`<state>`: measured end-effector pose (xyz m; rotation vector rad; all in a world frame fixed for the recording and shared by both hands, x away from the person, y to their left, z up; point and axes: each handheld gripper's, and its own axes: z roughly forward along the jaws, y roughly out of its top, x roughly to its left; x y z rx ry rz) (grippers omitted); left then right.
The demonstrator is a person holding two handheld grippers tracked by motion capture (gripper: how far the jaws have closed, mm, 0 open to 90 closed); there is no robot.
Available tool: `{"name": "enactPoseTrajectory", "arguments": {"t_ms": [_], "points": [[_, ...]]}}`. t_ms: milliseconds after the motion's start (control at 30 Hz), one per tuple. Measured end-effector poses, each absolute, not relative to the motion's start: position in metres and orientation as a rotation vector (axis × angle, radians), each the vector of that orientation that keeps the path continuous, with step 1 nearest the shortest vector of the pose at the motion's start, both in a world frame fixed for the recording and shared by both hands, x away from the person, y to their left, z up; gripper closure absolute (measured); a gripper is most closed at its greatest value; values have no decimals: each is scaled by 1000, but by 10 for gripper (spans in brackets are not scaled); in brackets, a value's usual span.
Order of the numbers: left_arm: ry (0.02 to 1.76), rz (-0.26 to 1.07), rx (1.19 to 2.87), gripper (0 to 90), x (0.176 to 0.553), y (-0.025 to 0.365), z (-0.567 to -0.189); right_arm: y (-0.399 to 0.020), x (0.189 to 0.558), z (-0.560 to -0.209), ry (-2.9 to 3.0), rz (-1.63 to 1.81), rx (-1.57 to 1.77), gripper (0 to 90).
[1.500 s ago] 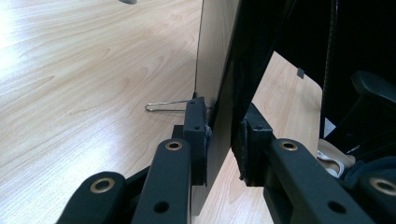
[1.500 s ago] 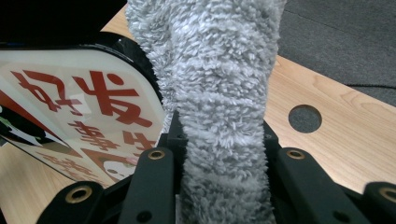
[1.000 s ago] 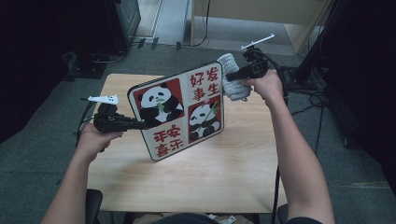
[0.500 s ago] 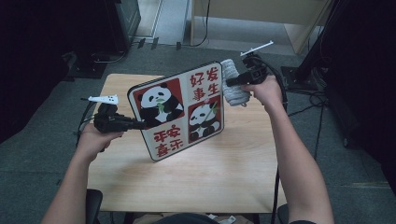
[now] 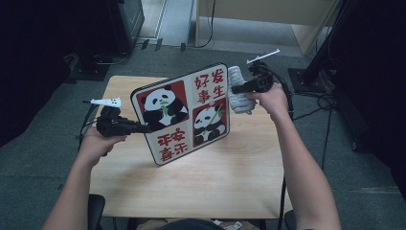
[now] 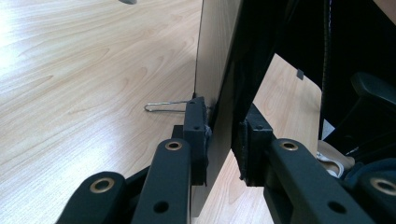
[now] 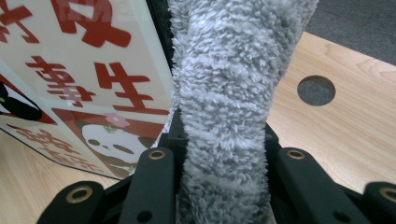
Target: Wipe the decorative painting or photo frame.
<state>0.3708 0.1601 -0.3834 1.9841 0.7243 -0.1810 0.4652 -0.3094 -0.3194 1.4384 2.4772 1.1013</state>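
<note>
Because the panda sign (image 5: 184,112) must present its printed face for cleaning, the left hand-held gripper (image 5: 143,127) pinches the sign's left edge and holds it tilted above the bench (image 5: 215,182), lower corner near the wood but, as far as the high view allows, not resting on it. In the left gripper view the two pads (image 6: 196,135) clamp the thin board from both sides, which keeps it from swinging under pressure. A wire clip (image 6: 163,107) lies on the bench just behind that grip. Farther off, the right hand-held gripper (image 5: 237,88) is pressed together on a rolled grey cloth (image 5: 238,90). The cloth (image 7: 229,107) stands just beside the sign's right edge, by the red characters; contact cannot be confirmed. Judged from this arrangement, one hand steadies while the other wipes. A cable hole (image 7: 316,90) shows in the bench beyond.
</note>
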Motion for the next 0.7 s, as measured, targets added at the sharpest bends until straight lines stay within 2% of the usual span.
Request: {"name": "enactPoseTrajectory", "arguments": {"t_ms": [700], "points": [[724,-187,1982,765,371,160,-384,-312,453,-345,2466,1114,1426,691]]}}
